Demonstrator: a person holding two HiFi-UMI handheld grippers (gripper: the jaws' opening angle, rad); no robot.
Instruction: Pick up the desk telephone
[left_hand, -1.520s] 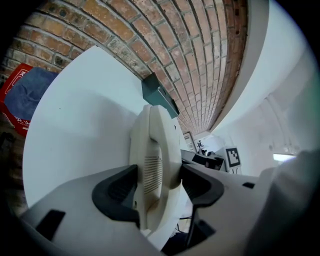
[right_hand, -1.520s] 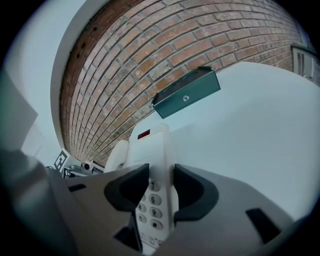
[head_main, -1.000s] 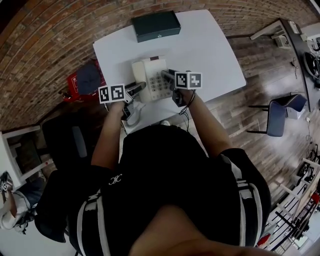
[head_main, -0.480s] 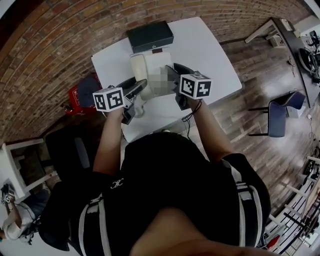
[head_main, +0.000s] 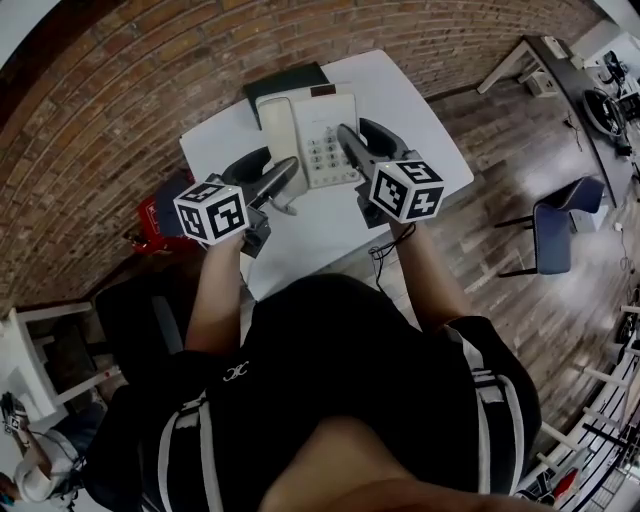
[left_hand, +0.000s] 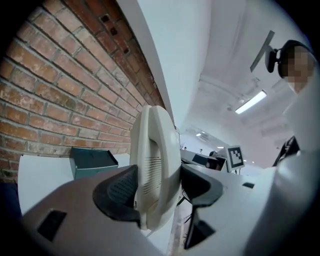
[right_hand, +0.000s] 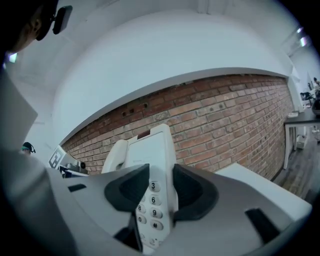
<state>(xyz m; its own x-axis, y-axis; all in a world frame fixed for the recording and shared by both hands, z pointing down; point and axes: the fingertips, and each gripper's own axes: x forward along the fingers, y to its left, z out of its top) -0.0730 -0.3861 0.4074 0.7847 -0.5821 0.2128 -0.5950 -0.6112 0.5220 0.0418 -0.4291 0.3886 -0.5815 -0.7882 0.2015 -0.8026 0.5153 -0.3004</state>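
Above the white table (head_main: 415, 112), head view: the desk telephone (head_main: 312, 130) appears lifted clear, carried between the left gripper (head_main: 275, 178) and the right gripper (head_main: 365, 145). Left gripper view: jaws clamp the handset side. Right gripper view: jaws clamp the keypad edge. Pickup looks essentially complete.
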